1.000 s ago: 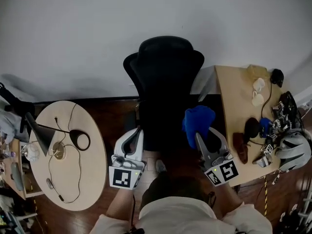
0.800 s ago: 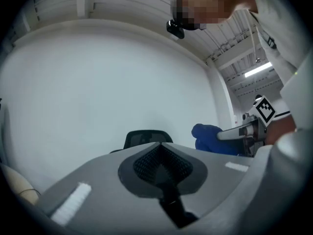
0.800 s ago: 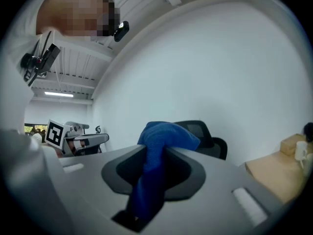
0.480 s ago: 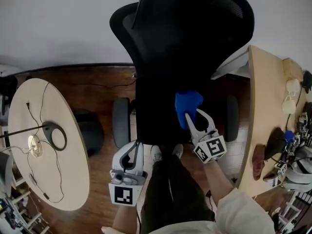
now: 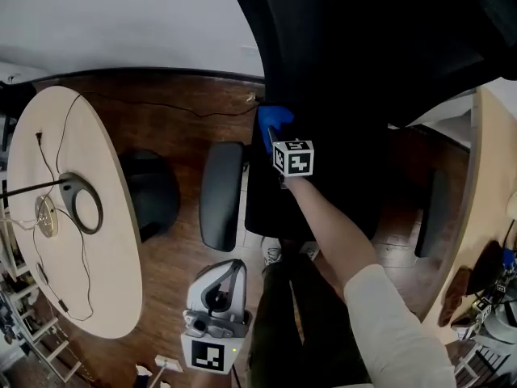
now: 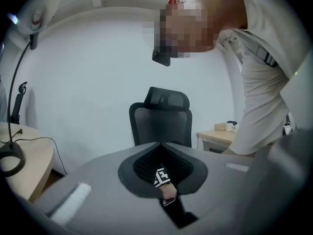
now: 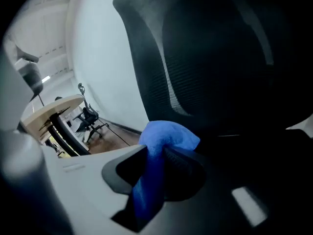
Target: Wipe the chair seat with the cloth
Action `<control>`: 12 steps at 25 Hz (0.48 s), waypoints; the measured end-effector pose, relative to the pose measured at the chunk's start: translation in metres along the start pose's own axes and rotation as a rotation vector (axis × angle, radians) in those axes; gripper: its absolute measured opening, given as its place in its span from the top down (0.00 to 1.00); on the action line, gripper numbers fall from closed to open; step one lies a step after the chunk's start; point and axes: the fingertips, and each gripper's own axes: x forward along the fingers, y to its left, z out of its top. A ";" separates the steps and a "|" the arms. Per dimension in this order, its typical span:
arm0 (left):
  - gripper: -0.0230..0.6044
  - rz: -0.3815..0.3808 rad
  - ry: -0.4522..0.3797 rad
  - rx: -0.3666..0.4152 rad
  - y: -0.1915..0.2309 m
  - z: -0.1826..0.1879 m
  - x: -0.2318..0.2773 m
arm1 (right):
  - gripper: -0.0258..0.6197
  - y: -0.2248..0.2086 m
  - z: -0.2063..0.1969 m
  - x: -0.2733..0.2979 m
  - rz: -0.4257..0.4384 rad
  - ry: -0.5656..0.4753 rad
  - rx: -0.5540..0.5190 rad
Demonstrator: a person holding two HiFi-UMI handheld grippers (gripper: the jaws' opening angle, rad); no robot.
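Note:
The black office chair [image 5: 339, 71] fills the top of the head view, its seat [image 5: 331, 184] running under my right arm. My right gripper [image 5: 271, 134] is shut on the blue cloth [image 5: 275, 118] and holds it at the seat's back left corner, close to the backrest. In the right gripper view the cloth [image 7: 164, 141] bulges from between the jaws of the right gripper [image 7: 156, 153], with the backrest [image 7: 220, 58] just beyond. My left gripper [image 5: 229, 269] hangs low over the floor, shut and holding nothing. The left gripper [image 6: 160, 145] faces the chair [image 6: 161, 116].
The chair's grey armrests [image 5: 220, 195] [image 5: 432, 212] flank the seat. A round table [image 5: 32, 160] with a lamp base and cables stands at the left. A wooden desk [image 5: 494, 160] is at the right edge. Dark wood floor [image 5: 170, 136] lies between.
The view has closed in on the chair. My right gripper has carried the cloth left and back across the seat to its back left corner. The left gripper has dropped lower in view.

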 end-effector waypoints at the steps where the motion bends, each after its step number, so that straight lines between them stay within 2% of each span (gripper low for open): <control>1: 0.92 0.005 0.002 0.005 0.003 -0.001 -0.003 | 0.81 0.003 -0.003 0.009 0.003 0.028 -0.002; 4: 0.92 0.010 0.016 0.010 0.006 -0.006 -0.011 | 0.81 0.002 -0.005 0.020 -0.003 0.065 -0.051; 6: 0.92 0.005 0.019 0.000 0.003 -0.007 -0.011 | 0.81 -0.013 -0.004 0.016 -0.027 0.059 -0.052; 12: 0.92 -0.044 0.003 -0.012 -0.017 -0.002 0.005 | 0.82 -0.105 -0.001 -0.022 -0.130 0.077 -0.020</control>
